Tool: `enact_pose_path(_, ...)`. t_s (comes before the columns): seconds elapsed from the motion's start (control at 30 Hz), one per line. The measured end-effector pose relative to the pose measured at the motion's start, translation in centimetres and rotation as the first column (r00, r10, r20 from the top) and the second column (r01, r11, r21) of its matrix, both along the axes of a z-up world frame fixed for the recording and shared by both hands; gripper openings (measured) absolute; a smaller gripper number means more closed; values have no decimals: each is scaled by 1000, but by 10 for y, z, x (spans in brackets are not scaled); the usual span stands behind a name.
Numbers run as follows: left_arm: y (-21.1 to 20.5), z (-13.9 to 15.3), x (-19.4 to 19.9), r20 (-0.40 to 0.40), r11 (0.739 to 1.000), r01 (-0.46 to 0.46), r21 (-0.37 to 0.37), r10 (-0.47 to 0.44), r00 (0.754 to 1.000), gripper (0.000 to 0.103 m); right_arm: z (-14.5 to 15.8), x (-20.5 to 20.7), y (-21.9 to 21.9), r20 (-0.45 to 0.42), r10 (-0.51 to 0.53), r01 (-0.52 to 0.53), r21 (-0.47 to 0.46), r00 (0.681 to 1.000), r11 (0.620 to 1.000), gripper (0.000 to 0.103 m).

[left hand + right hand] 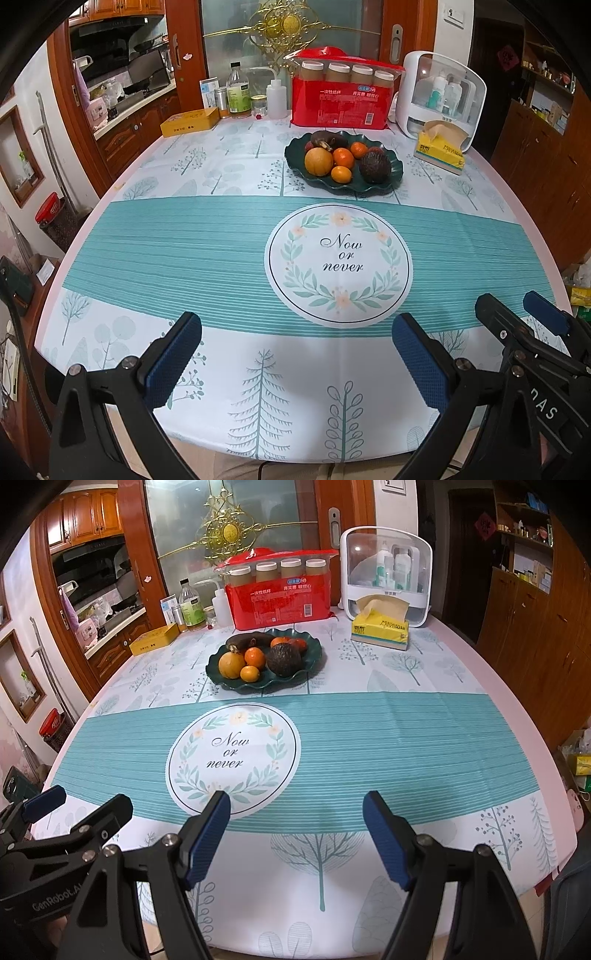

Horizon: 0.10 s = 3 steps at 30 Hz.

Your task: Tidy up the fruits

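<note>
Left gripper [295, 354] and right gripper [297, 834], both spread and holding nothing, are hovering well short of the green plate [391, 177], where all fruits [343, 158] are sitting gathered.

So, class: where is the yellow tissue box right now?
In both views the yellow tissue box sits far right on the table, before the white organizer, right of the fruit plate.

Left gripper [295, 354] and right gripper [296, 834] — black angular frames, silver screws [463, 363] at the pivots, ribbed blue pads [384, 843]; white "GenRobot.AI" lettering [55, 901] at 8 o'clock in the right wrist view.
</note>
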<state>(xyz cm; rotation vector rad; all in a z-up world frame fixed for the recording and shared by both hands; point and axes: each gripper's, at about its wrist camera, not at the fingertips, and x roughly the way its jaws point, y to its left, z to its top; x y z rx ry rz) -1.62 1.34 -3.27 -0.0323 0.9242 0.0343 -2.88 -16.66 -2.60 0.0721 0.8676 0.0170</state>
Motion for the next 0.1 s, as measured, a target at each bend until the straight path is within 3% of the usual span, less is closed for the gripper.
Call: enact_pose_path(0.1,1,-1,0,-2,1000,0,1,0,1000,102,-2,0,1,-3,0,0,0,1000,1000,75)
